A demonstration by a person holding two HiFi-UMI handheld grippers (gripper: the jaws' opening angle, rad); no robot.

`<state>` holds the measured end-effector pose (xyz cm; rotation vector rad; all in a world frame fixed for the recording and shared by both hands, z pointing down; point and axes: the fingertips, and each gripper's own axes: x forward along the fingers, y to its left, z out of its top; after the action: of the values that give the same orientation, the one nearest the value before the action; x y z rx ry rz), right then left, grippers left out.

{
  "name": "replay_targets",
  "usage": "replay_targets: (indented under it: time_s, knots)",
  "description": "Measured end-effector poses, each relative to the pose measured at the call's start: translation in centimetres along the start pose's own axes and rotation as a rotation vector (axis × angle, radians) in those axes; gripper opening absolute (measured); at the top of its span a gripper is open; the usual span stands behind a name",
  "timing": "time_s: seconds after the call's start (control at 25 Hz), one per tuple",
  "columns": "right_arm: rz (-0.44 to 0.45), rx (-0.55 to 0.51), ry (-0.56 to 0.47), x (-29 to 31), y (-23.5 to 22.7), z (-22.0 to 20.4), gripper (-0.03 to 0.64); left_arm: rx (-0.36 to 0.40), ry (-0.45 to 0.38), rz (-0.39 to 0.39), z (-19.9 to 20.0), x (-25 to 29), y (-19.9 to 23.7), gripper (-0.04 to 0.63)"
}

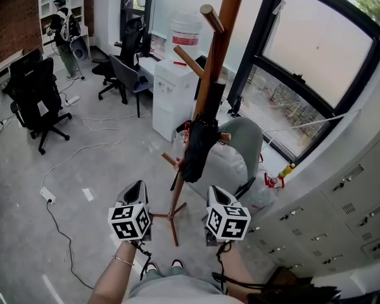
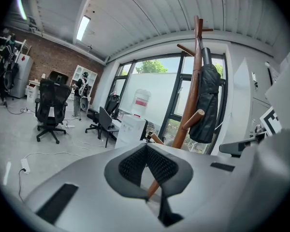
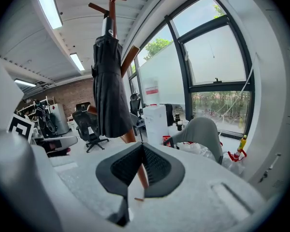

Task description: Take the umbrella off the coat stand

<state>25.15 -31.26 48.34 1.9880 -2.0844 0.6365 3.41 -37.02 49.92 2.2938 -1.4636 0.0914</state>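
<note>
A black folded umbrella (image 1: 199, 147) hangs upright from a peg of the wooden coat stand (image 1: 225, 24), close against its pole. My left gripper (image 1: 136, 186) and right gripper (image 1: 216, 190) are held side by side below it, short of the stand and touching nothing. The left gripper view has the umbrella (image 2: 205, 103) up at the right on the stand (image 2: 189, 105), beyond the left gripper (image 2: 146, 146), whose jaws are shut and empty. From the right gripper (image 3: 142, 145), also shut and empty, the umbrella (image 3: 108, 86) hangs up at the left on the stand (image 3: 129, 59).
A white water dispenser (image 1: 176, 84) and a grey chair (image 1: 244, 138) stand just behind the stand. Grey cabinets (image 1: 342, 195) line the right, windows the back. Black office chairs (image 1: 35, 97), floor cables, a power strip (image 1: 48, 195) and a person (image 1: 63, 33) are at the left.
</note>
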Motion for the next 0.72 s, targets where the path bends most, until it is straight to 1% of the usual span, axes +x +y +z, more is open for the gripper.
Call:
replay_targets:
  time_s: [0.16, 0.2, 0.36, 0.52, 0.72]
  knots:
    - [0.022, 0.0, 0.013, 0.4, 0.5, -0.1, 0.006, 0.003, 0.0, 0.005, 0.2, -0.1, 0.3, 0.003]
    - [0.029, 0.002, 0.013, 0.5, 0.6, 0.0, 0.025, 0.003, -0.001, 0.006, 0.2, -0.1, 0.4, 0.003]
    - [0.05, 0.025, -0.013, 0.3, 0.9, 1.0, 0.056, 0.003, -0.002, 0.009, 0.1, -0.2, 0.9, 0.003]
    - [0.067, 0.035, -0.058, -0.3, 1.3, 2.8, 0.09, 0.002, -0.004, 0.021, 0.1, -0.5, 1.5, 0.003]
    - [0.1, 0.042, -0.103, -1.1, 2.0, 5.1, 0.154, -0.001, -0.006, 0.038, 0.1, -0.8, 2.4, 0.003]
